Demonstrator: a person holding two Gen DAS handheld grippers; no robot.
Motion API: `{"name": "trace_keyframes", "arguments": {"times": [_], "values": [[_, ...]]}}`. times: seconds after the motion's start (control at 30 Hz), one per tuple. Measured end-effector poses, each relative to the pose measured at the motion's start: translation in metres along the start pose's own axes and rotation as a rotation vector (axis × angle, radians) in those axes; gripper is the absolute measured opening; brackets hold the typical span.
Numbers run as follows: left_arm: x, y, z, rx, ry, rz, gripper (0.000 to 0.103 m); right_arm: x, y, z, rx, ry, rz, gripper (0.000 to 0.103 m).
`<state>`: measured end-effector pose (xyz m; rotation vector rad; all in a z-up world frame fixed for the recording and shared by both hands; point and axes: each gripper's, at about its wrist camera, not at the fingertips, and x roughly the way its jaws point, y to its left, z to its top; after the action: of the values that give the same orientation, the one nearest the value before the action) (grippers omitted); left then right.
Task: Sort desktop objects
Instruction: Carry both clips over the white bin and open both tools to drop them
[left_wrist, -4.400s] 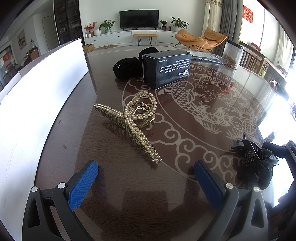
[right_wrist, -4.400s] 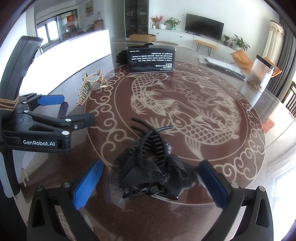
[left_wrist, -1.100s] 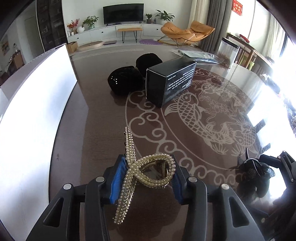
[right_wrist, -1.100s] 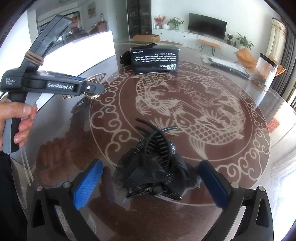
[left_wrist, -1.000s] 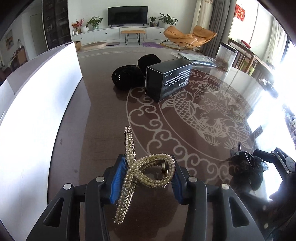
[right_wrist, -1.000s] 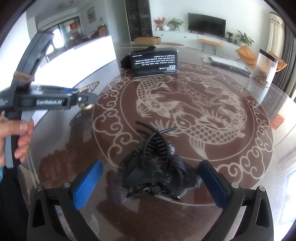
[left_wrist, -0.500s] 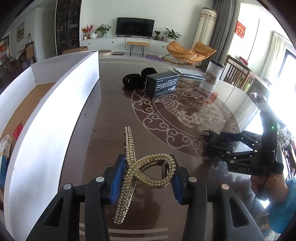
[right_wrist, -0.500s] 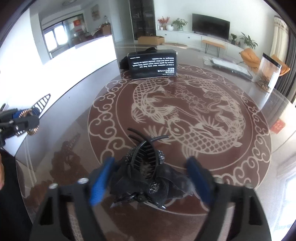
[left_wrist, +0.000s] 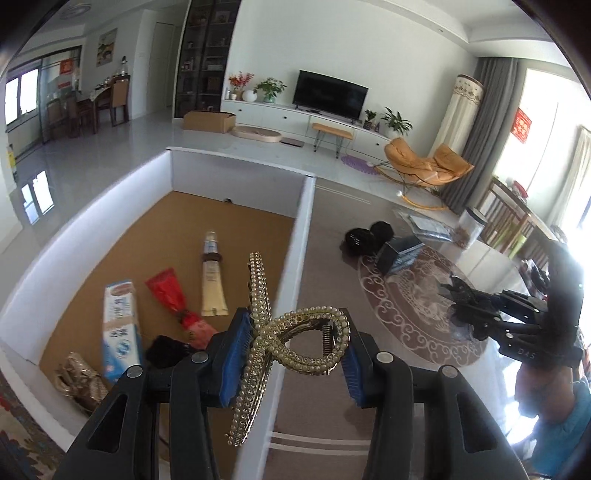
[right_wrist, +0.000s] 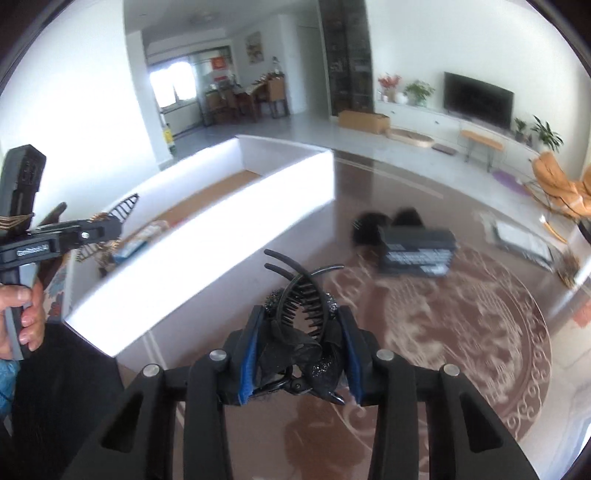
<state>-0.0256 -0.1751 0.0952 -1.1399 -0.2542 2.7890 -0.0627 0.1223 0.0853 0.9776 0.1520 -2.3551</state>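
Observation:
My left gripper (left_wrist: 291, 354) is shut on a gold pearl hair claw (left_wrist: 280, 328) and holds it high in the air above the right wall of a white box (left_wrist: 295, 254) with a cork floor. My right gripper (right_wrist: 301, 354) is shut on a black bow hair claw (right_wrist: 295, 332), lifted off the dark glass table (right_wrist: 424, 350). The left gripper also shows in the right wrist view (right_wrist: 107, 225) over the box (right_wrist: 221, 236). The right gripper also shows in the left wrist view (left_wrist: 465, 306) over the table.
In the box lie a toothpaste carton (left_wrist: 120, 332), a red packet (left_wrist: 170, 295), a cream tube (left_wrist: 212, 280), a black item (left_wrist: 166, 350) and a gold item (left_wrist: 77, 380). On the table stand a black carton (right_wrist: 417, 251), two black hair pieces (right_wrist: 369, 223) and a clear jar (left_wrist: 471, 227).
The left gripper has risen and swung left with the pearl claw, from over the table to over the box wall. The right gripper has shut on the black claw and lifted it.

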Motion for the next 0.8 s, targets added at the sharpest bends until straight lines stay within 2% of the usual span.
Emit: {"name": "trace_keyframes", "arguments": {"times": [0.17,0.3,0.43,0.57,0.6,0.63,0.67,0.7,0.77,0.8], "values": [[-0.005,0.081,0.018,-0.082,0.025,0.14,0.046,0.035,0.09,0.064,-0.079,-0.033,0.21,0.039],[0.005,0.133,0.02,-0.132,0.08,0.225,0.046,0.076,0.165,0.082,-0.148,0.023,0.355,0.039],[0.023,0.17,0.015,-0.18,0.138,0.271,0.046,0.116,0.223,0.074,-0.257,0.125,0.42,0.039],[0.039,0.189,0.002,-0.214,0.198,0.291,0.047,0.146,0.251,0.056,-0.33,0.219,0.404,0.042],[0.041,0.191,-0.001,-0.221,0.21,0.3,0.047,0.151,0.253,0.054,-0.34,0.233,0.393,0.053],[0.044,0.192,-0.003,-0.225,0.218,0.31,0.047,0.154,0.254,0.05,-0.344,0.24,0.383,0.074],[0.044,0.19,-0.005,-0.227,0.221,0.312,0.049,0.156,0.253,0.049,-0.342,0.235,0.376,0.083],[0.046,0.19,-0.007,-0.229,0.222,0.313,0.06,0.154,0.251,0.049,-0.332,0.218,0.376,0.091],[0.044,0.186,-0.008,-0.223,0.21,0.333,0.076,0.147,0.239,0.049,-0.3,0.187,0.391,0.091],[0.041,0.181,-0.008,-0.215,0.194,0.341,0.077,0.144,0.234,0.052,-0.283,0.173,0.389,0.091]]}}
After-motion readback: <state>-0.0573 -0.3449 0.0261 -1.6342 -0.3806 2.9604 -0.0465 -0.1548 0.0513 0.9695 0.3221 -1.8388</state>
